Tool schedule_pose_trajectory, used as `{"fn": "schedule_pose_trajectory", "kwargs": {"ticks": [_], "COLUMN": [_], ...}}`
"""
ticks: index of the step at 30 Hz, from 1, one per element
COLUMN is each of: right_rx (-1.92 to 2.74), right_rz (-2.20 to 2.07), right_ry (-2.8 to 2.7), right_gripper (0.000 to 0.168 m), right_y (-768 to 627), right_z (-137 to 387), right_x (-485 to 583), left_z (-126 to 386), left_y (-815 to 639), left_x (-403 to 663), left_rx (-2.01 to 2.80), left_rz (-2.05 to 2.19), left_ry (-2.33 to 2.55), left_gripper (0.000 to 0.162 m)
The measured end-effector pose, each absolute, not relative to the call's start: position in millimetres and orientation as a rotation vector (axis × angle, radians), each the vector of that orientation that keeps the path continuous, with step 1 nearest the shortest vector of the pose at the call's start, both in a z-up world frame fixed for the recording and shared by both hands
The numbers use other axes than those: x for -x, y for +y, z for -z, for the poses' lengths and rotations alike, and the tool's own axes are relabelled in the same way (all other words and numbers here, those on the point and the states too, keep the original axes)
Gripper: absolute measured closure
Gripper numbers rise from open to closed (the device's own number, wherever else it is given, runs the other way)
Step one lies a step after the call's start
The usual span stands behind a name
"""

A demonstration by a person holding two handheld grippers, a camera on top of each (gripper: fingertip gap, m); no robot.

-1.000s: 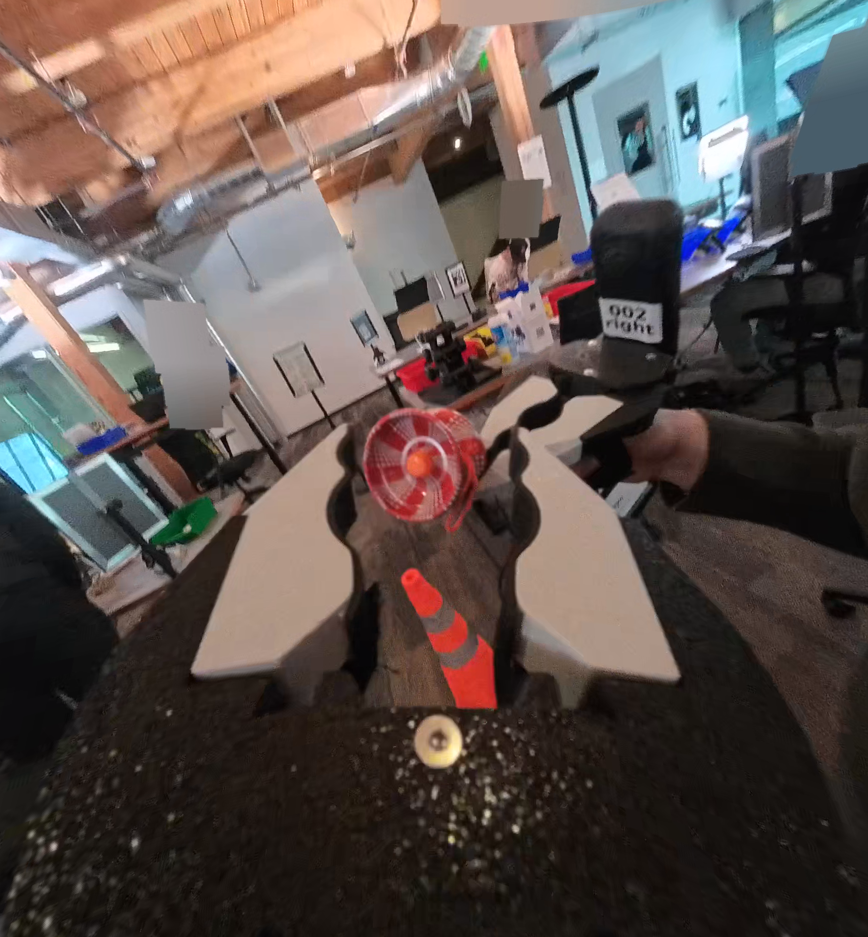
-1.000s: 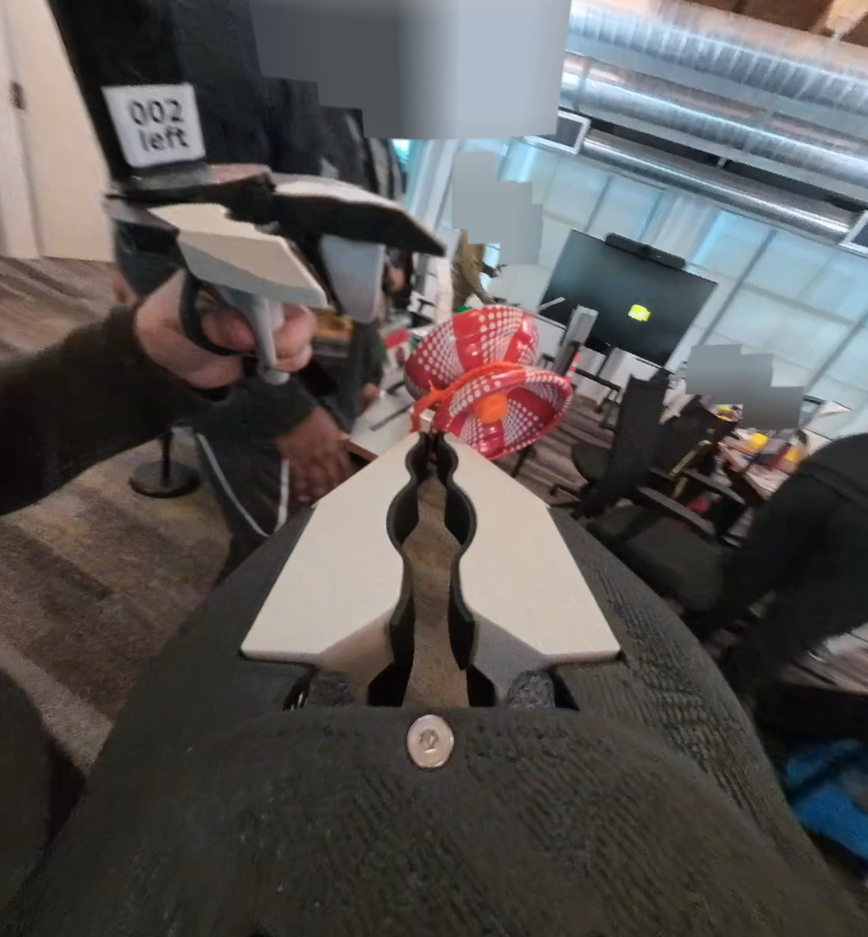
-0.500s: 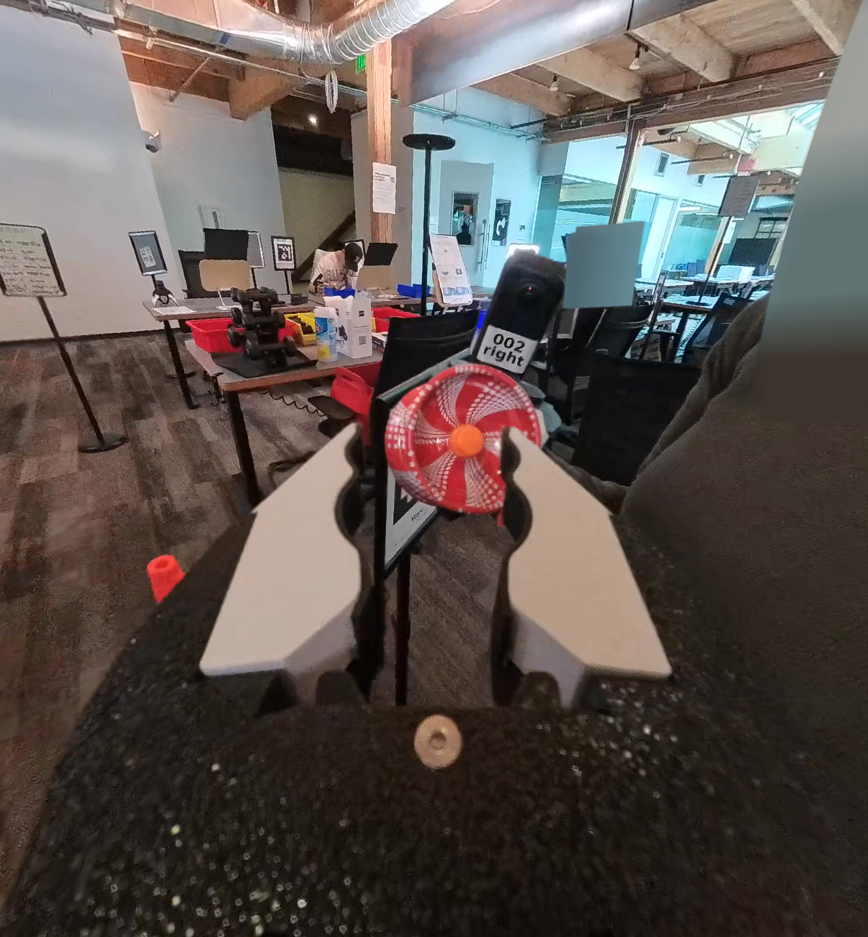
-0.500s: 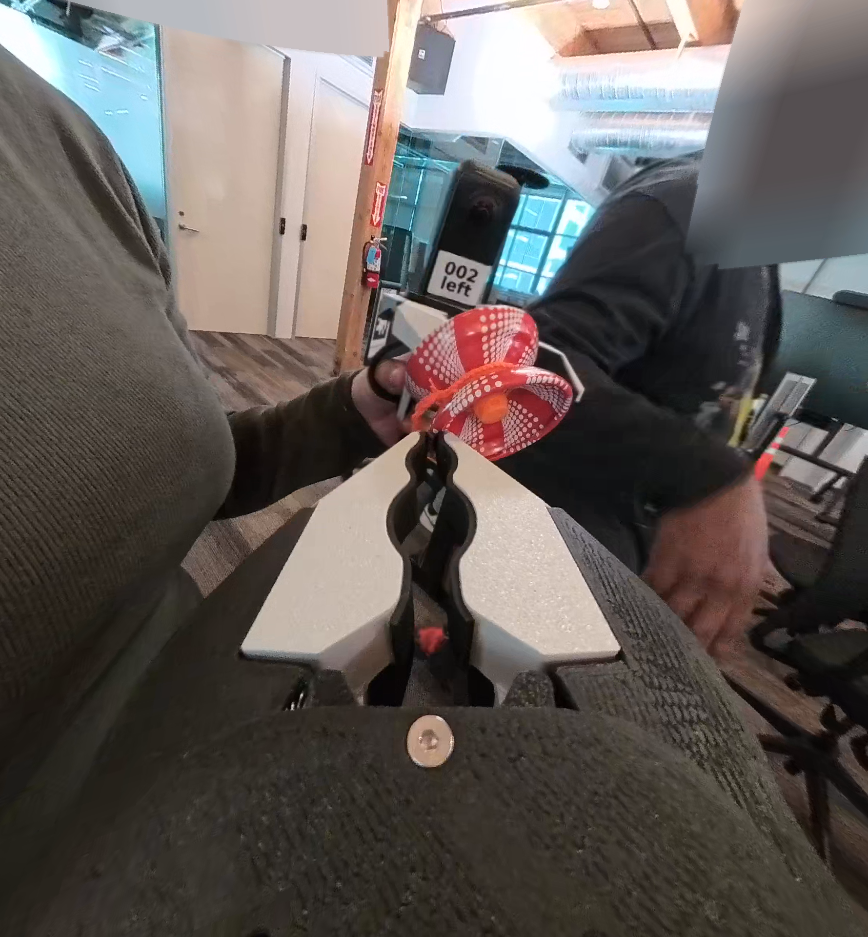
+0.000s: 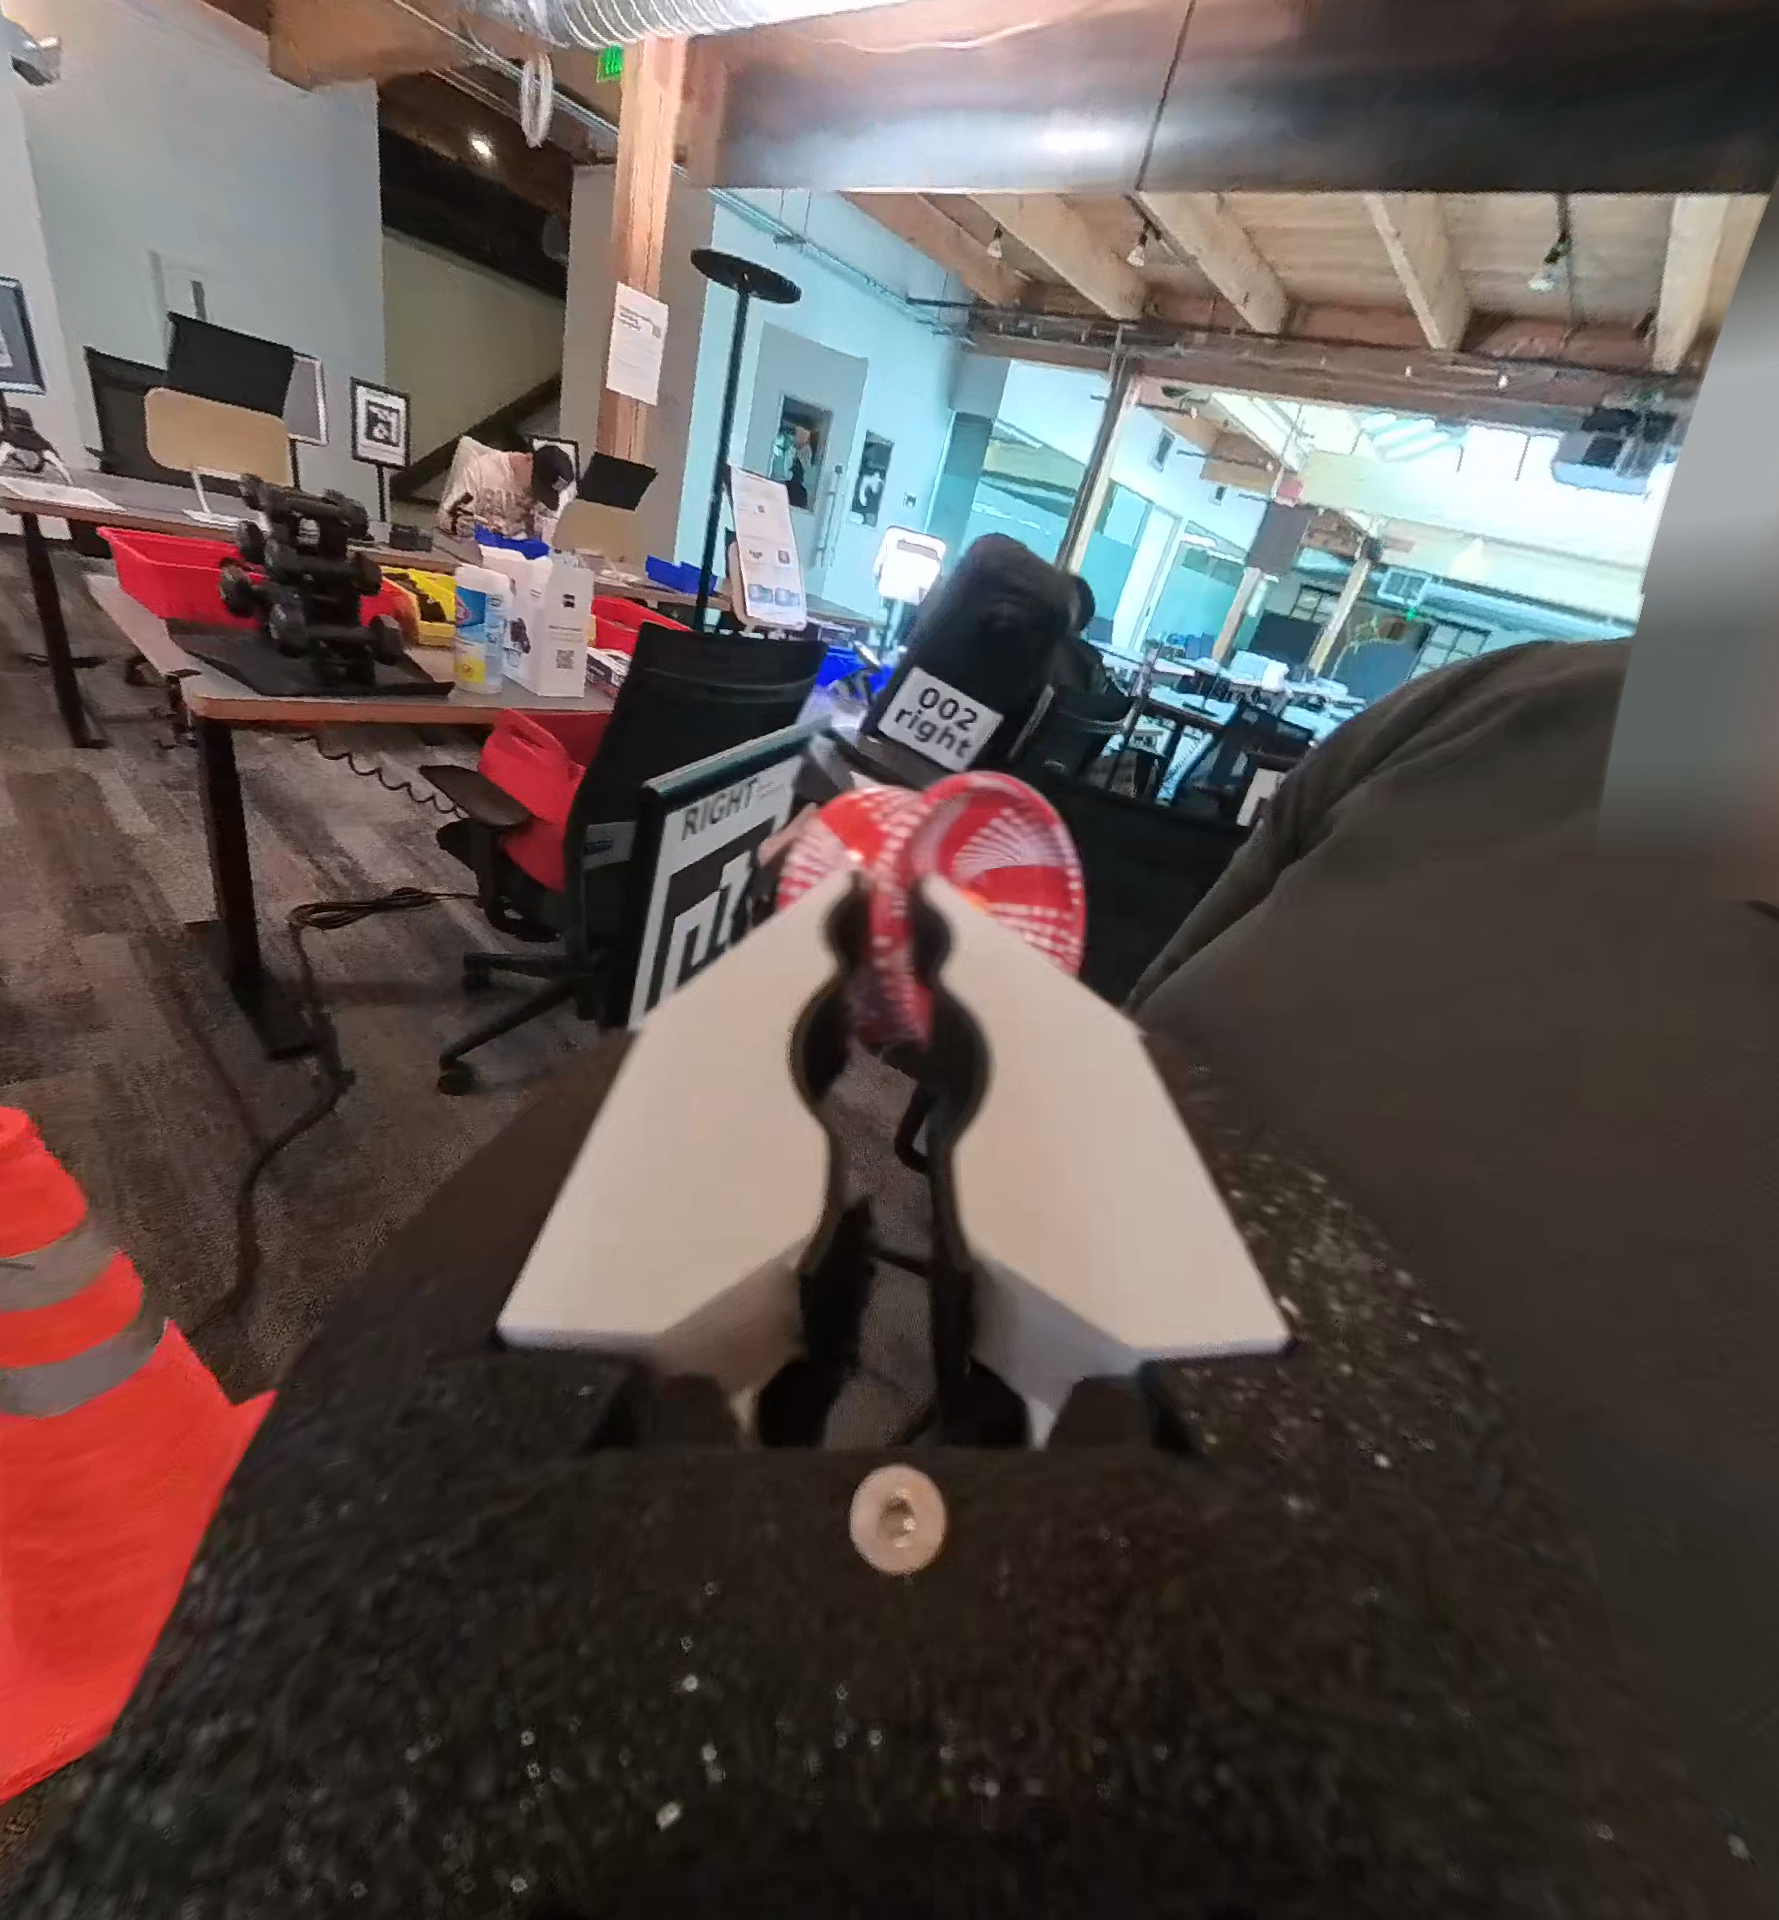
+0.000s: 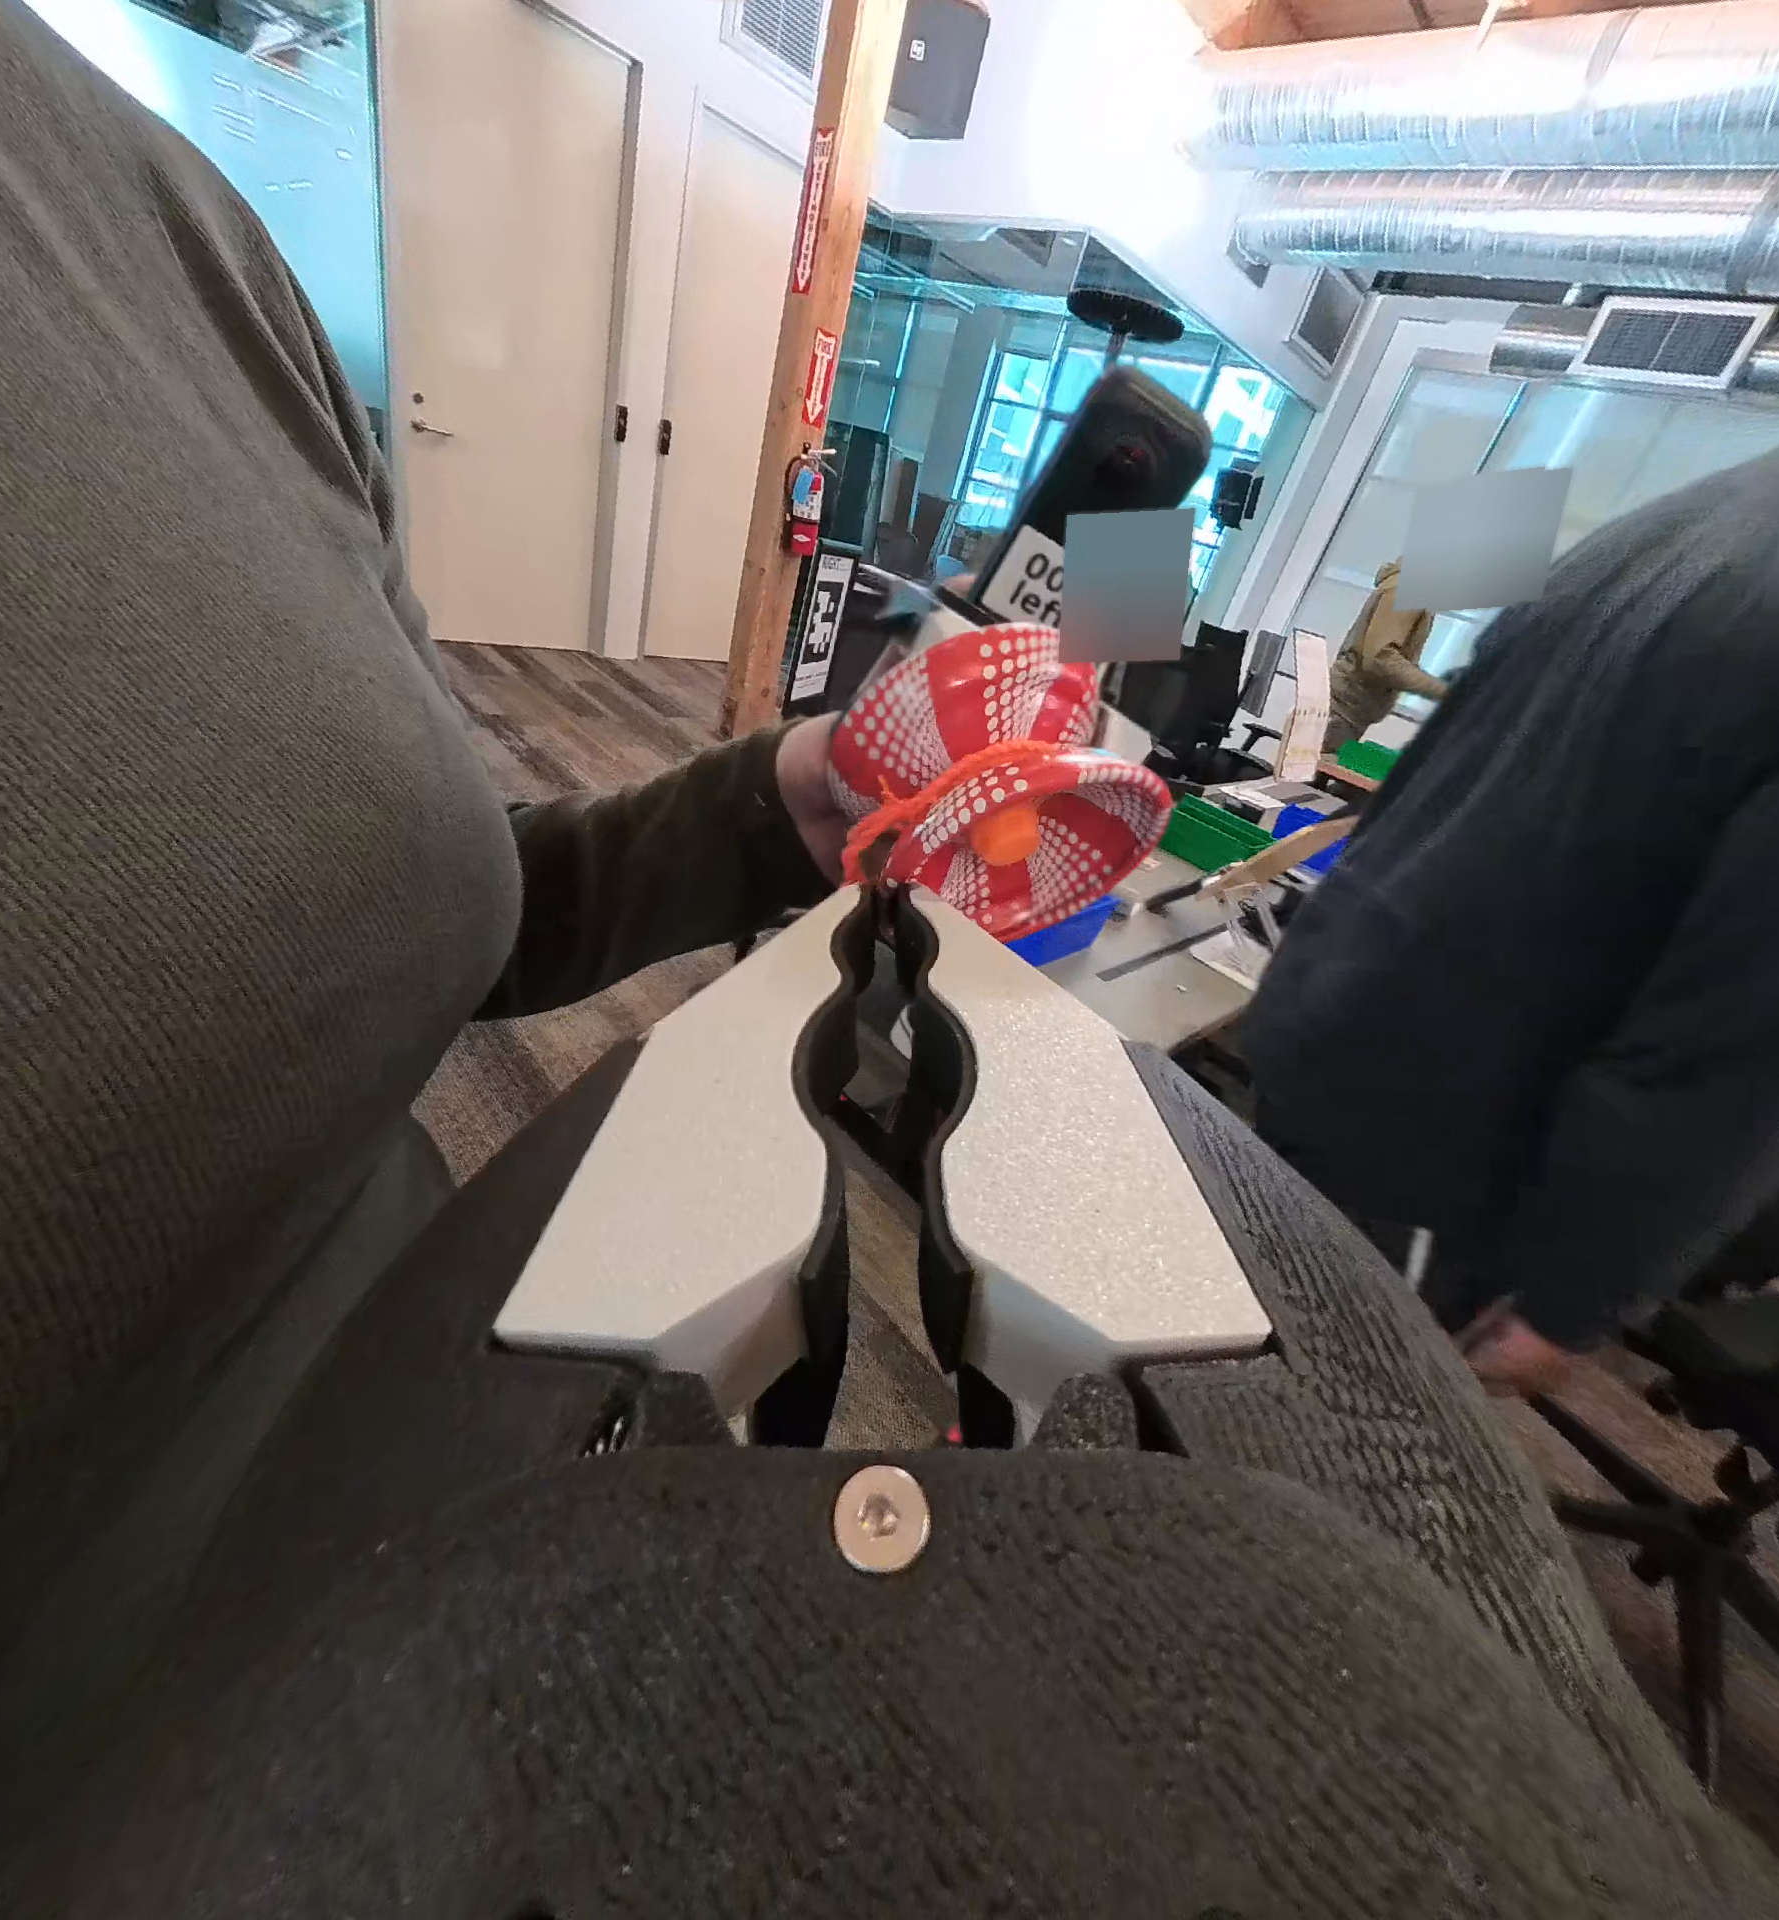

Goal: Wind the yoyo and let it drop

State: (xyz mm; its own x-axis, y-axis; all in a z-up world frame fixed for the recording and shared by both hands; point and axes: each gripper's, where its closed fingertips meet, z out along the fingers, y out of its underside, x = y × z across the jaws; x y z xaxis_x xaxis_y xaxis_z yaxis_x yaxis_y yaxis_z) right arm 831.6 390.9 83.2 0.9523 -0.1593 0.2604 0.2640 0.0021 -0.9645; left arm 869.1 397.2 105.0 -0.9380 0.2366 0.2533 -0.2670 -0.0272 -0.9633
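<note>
- The yoyo (image 6: 989,790), red with white dots and an orange hub, is up in the air between the 2 tools, well clear of the floor, so there is room beneath it for the drop.
- The left gripper (image 5: 890,894) is clamped on the rim of 1 yoyo half; its jaws are nearly together, with the red shell wedged in the gap at the tips. That grip looks meant to keep the body from turning or falling.
- The right gripper (image 6: 880,894) has its jaws pinched on the orange string (image 6: 906,805), just under the groove between the 2 halves. Holding the string that close probably lets it be laid into the groove turn by turn.
- Loops of string already sit around the axle, so I judge the winding to be under way or nearly done; how much is still loose is hidden.
- An orange traffic cone (image 5: 54,1382) stands on the floor on the left, apart from the action.
- A person in a dark jacket (image 6: 1591,883) stands close on the right, near enough that a swinging yoyo could reach them.
</note>
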Motion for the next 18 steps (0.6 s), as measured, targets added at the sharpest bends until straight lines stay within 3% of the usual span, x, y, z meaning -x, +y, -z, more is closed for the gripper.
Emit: {"fn": "schedule_pose_trajectory", "kwargs": {"ticks": [1, 10, 18], "right_rx": [1.534, 1.579, 1.447], "right_rz": [0.328, 0.336, 0.540], "right_ry": [-0.089, -0.088, 0.121], "right_gripper": [0.168, 0.168, 0.163], "right_y": [390.8, 396.1, 395.4], "right_z": [-83.4, -76.9, -105.0], "right_x": [-830.6, -834.3, -877.6], "left_z": [-104.5, -96.7, -128.7], "left_y": [397.8, 395.8, 406.0], "left_x": [-872.8, -874.0, -900.5], "left_rx": [-0.049, -0.007, -0.086], "left_rz": [-2.041, -2.044, -2.486], "left_ry": [-1.911, -2.019, -1.973], "left_gripper": [0.161, 0.159, 0.160]}}
